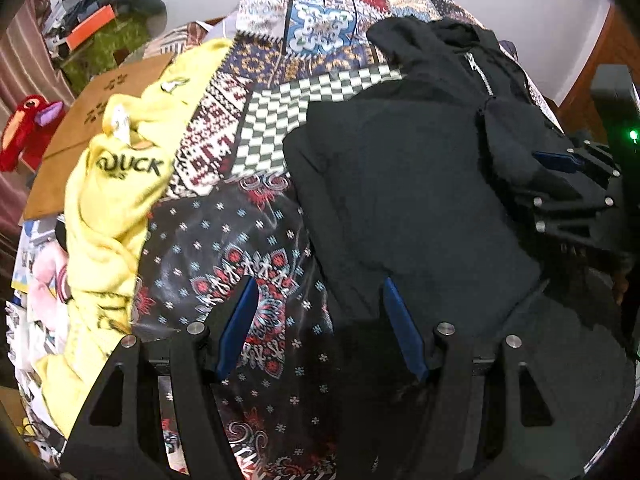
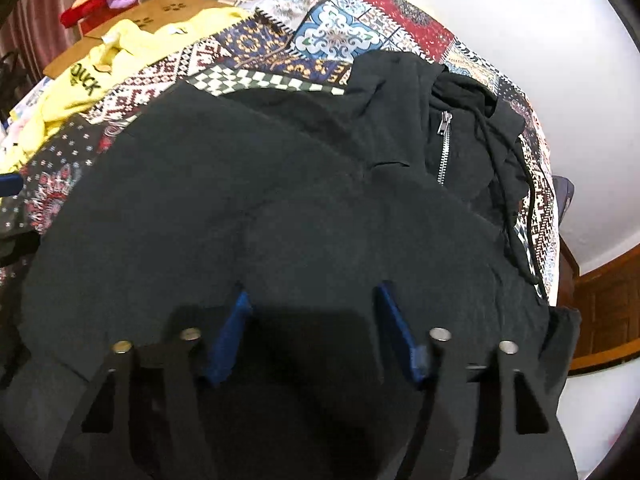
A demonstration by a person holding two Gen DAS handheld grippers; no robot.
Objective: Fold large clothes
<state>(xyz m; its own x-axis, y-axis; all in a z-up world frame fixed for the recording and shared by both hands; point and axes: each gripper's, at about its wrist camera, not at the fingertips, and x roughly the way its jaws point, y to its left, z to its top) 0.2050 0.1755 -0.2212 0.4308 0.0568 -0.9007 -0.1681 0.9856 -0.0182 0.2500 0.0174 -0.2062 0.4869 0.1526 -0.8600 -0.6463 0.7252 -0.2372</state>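
Note:
A black zip hoodie (image 1: 404, 184) lies partly folded on a patchwork bedspread (image 1: 256, 128); it also fills the right wrist view (image 2: 280, 200), its zipper (image 2: 443, 148) at the upper right. My left gripper (image 1: 320, 300) is open, low over the hoodie's left edge, one blue pad over the bedspread, the other over black cloth. My right gripper (image 2: 312, 304) is open just above the hoodie's near part, nothing between its pads. It also shows in the left wrist view (image 1: 568, 172) at the hoodie's right side.
A yellow "DUCK" garment (image 1: 116, 184) lies crumpled left of the hoodie, also in the right wrist view (image 2: 88, 80). A brown cardboard sheet (image 1: 100, 112) and a red plush toy (image 1: 28, 128) lie beyond it. White floor (image 2: 520, 40) and wooden furniture (image 2: 600, 312) are on the right.

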